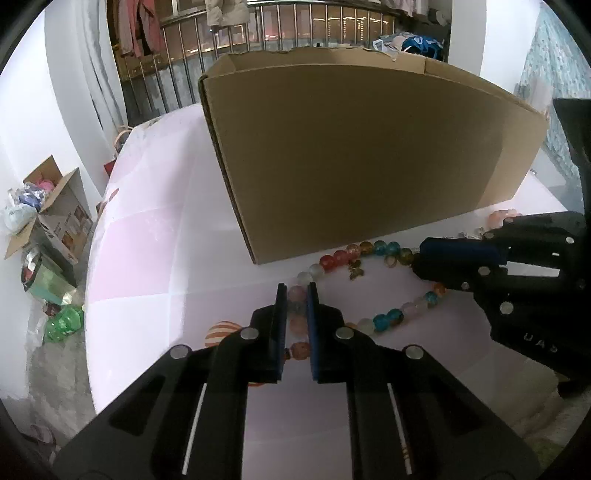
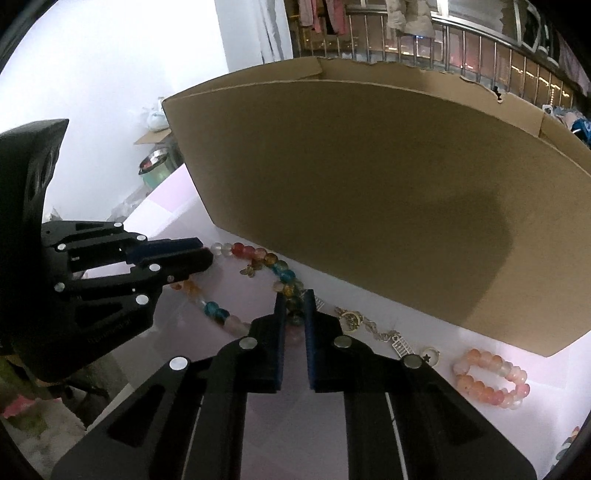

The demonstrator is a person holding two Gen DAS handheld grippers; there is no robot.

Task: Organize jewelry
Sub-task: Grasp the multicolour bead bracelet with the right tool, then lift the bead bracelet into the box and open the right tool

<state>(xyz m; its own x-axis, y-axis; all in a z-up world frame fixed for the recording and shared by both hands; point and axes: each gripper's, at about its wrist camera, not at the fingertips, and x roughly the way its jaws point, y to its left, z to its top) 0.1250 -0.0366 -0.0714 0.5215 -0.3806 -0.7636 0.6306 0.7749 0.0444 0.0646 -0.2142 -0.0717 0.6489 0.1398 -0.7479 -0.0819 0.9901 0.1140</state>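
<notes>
A long string of big colored beads (image 1: 384, 321) is laid in a loop on the pale pink table (image 1: 147, 266), just in front of the brown cardboard box (image 1: 354, 155). The left gripper (image 1: 297, 295) is pinched on pink beads at the loop's 9 o'clock side. The right gripper (image 2: 294, 302) is pinched on beads at the 3 o'clock side; a pink bead bracelet (image 2: 491, 376) is seen at its 4 o'clock.

Home – hung clothes (image 1: 142, 26), balcony railing (image 1: 332, 26)
</notes>
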